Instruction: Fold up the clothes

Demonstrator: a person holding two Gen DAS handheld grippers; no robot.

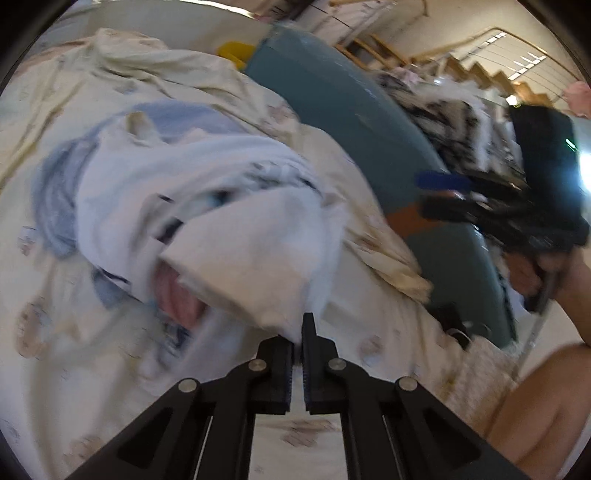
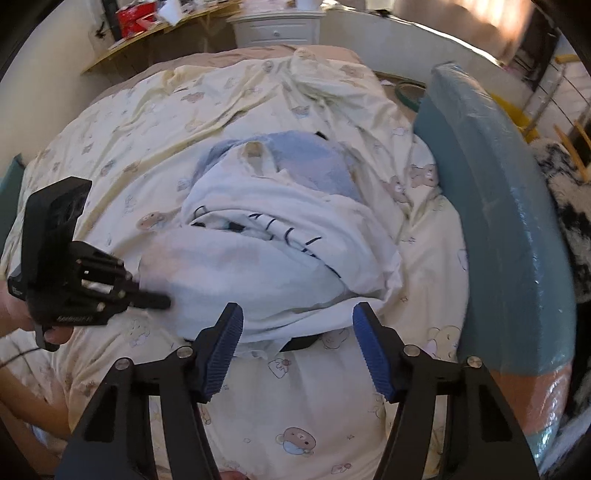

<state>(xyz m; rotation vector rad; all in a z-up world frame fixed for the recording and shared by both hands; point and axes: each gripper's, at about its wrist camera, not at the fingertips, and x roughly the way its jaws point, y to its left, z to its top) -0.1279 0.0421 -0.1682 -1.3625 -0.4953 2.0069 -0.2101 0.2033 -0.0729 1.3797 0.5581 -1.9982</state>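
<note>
A white garment [image 2: 266, 266] with dark line print lies in a heap on a bed, over a blue garment [image 2: 295, 155]. In the left wrist view my left gripper [image 1: 298, 332] is shut on a white fold of the garment [image 1: 251, 251] and lifts it; a pink patch shows under the fold. The same gripper shows at the left of the right wrist view [image 2: 155, 301], gripping the garment's left edge. My right gripper [image 2: 297, 325] is open and empty, just in front of the garment's near edge. It also shows at the right of the left wrist view [image 1: 436, 195].
The bed is covered by a cream sheet with bear prints [image 2: 295, 406]. A teal padded bed rail [image 2: 509, 229] runs along the right side. A white nightstand [image 2: 277, 29] and a cluttered shelf [image 2: 147, 26] stand beyond the bed. A black-and-white fabric pile [image 1: 443, 110] lies past the rail.
</note>
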